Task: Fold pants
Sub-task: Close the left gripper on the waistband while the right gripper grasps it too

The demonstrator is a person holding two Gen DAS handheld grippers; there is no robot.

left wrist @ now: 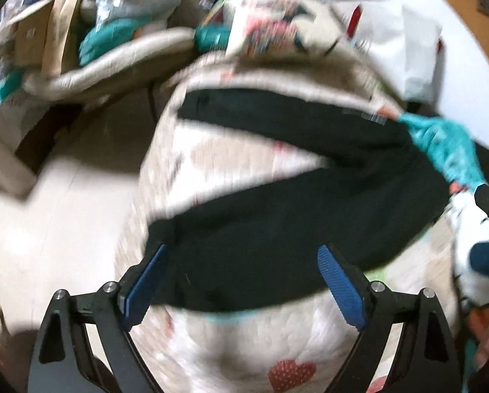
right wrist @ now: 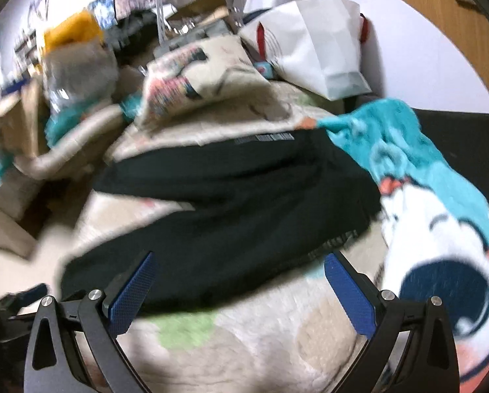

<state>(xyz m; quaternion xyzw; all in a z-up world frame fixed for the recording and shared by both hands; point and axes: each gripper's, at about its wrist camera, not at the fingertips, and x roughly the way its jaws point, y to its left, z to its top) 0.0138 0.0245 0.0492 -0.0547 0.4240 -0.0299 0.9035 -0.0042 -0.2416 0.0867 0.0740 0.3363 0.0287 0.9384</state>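
Observation:
Black pants (left wrist: 277,222) lie spread on a cream patterned quilt (left wrist: 231,340), the two legs fanning to the left, the waistband to the right. My left gripper (left wrist: 241,252) is open, its blue pads (left wrist: 339,285) straddling the near leg's lower edge, just above it. In the right wrist view the pants (right wrist: 231,216) lie the same way. My right gripper (right wrist: 238,262) is open over the near leg close to the waist end. Both views are motion-blurred.
A teal and white cartoon blanket (right wrist: 424,203) lies right of the pants. A patterned pillow (right wrist: 198,78) and white paper bag (right wrist: 316,49) sit behind. Cardboard boxes and clutter (left wrist: 48,39) crowd the left. Pale floor (left wrist: 48,229) lies beside the bed.

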